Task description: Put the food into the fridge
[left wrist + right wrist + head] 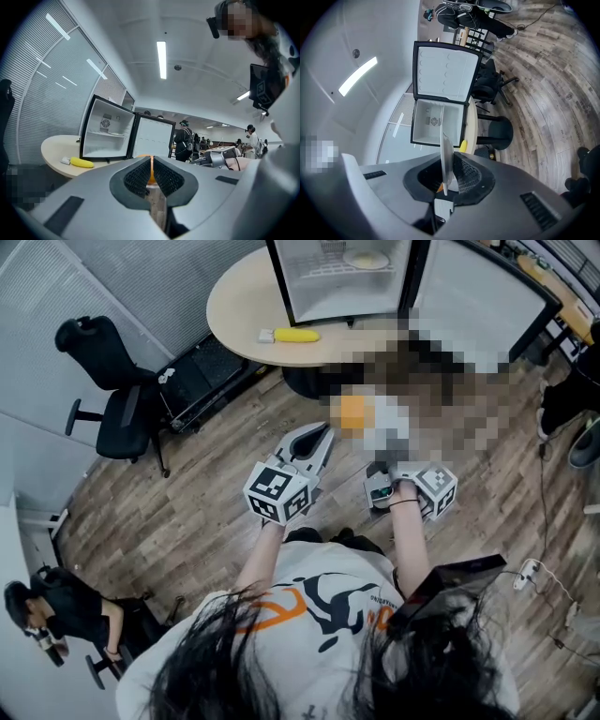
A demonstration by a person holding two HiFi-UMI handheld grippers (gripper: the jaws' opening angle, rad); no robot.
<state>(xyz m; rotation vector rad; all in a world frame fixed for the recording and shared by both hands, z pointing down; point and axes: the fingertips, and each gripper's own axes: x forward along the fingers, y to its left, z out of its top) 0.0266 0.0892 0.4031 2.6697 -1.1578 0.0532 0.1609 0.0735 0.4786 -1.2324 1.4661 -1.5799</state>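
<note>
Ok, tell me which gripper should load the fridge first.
Right, probably. The right gripper is shut on a white plate, and the open fridge lies straight ahead of its jaws; the left gripper, pinching something orange, sees it off to one side.

Left gripper (151,164): grey plastic shell, matt, smooth; pads (138,178) black, rubbery look, fine grid texture. Right gripper (449,164): same matt grey shell, gridded dark pads (466,176). Plate (445,140) between right jaws: white, thin, smooth, slight sheen. Floor (187,512) under both grippers: wood-look planks, grained, low sheen. Table (234,306) ahead: pale top, smooth, matt. Fridge (105,136) ahead of left gripper: smooth white plastic liner, black frame. Banana (295,335) ahead: smooth yellow skin.
</note>
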